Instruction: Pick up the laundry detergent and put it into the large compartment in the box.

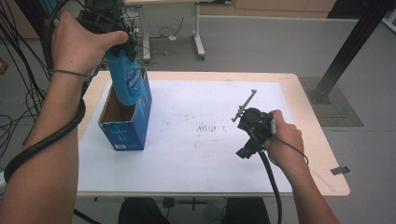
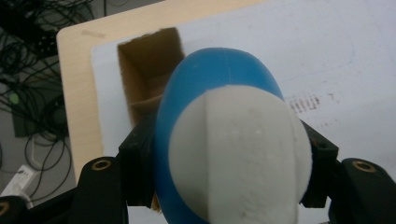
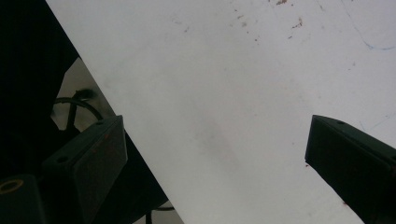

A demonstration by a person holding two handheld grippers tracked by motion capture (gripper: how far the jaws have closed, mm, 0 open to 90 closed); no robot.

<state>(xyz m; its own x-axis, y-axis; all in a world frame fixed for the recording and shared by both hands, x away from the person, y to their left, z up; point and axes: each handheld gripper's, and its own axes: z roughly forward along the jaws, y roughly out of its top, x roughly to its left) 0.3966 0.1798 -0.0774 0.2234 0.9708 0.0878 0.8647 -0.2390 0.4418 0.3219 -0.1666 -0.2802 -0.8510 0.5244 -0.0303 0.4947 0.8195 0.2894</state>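
A blue bottle (image 1: 127, 77) with a white cap (image 2: 238, 149) hangs upright, its lower end inside the open top of a blue cardboard box (image 1: 126, 126). My left gripper (image 1: 122, 46) is shut on the bottle's top. In the left gripper view its jaws press both sides of the bottle (image 2: 219, 79), and the box's brown inside (image 2: 149, 70) lies below. My right gripper (image 1: 250, 135) stands open and holds nothing. It hovers low over the white sheet (image 1: 196, 154) at the right. In the right gripper view that gripper (image 3: 215, 154) looks down on the bare sheet near the table's edge.
The sheet covers most of the wooden table (image 1: 317, 154), with small brown marks (image 1: 208, 127) at its middle. A piece of dark tape (image 1: 339, 170) sits at the right edge. Cables (image 1: 18, 93) crowd the floor at the left. A black post (image 1: 355, 42) rises at the back right.
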